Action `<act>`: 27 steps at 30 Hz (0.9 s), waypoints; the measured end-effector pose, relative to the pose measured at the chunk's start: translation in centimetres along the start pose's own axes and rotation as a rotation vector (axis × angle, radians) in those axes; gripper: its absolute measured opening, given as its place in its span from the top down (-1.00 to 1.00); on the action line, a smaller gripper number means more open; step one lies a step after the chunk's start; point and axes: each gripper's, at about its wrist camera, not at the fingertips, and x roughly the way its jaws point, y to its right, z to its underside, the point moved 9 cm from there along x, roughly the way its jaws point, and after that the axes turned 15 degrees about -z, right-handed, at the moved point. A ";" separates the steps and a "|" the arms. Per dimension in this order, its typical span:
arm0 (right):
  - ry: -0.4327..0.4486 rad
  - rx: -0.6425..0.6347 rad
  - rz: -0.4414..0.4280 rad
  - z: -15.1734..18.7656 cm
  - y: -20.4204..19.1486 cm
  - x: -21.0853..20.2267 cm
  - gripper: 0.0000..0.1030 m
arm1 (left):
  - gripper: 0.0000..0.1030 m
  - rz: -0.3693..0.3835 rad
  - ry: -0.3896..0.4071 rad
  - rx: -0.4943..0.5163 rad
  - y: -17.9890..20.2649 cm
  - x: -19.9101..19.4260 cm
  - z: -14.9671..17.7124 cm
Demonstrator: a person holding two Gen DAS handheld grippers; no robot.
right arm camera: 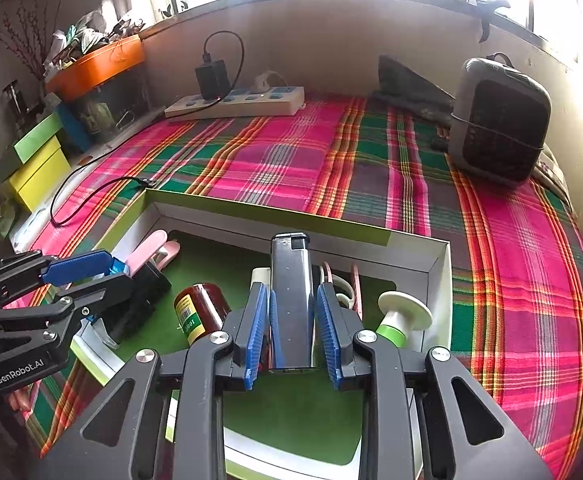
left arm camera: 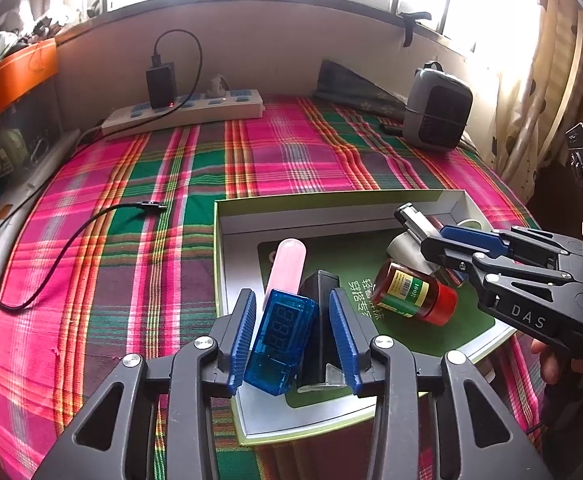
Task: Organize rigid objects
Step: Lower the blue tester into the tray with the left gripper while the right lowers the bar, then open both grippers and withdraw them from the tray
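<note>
The left hand-held gripper (left arm camera: 293,340) hovers over the near left corner of the shallow box (left arm camera: 331,200), jaws about half open; a blue USB meter (left arm camera: 279,344) leans between them against the left pad. The right hand-held gripper (right arm camera: 293,336) stands at the box's right side, jaws slightly parted, a grey lighter (right arm camera: 291,300) upright between the pads. A red-capped bottle (right arm camera: 199,312) lies between both.

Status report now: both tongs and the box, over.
Left tongs open around blue USB meter. Right tongs loose around grey lighter. Both over box. Nothing blocking.
</note>
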 end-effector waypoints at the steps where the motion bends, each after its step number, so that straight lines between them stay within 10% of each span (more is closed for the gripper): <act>1: 0.003 0.001 0.000 -0.1 0.1 -0.1 0.46 | 0.27 -0.003 0.002 0.000 0.0 -0.1 0.0; 27: 0.061 0.008 0.014 1.4 -1.4 -4.2 0.41 | 0.26 0.004 0.055 -0.007 0.3 -4.9 1.3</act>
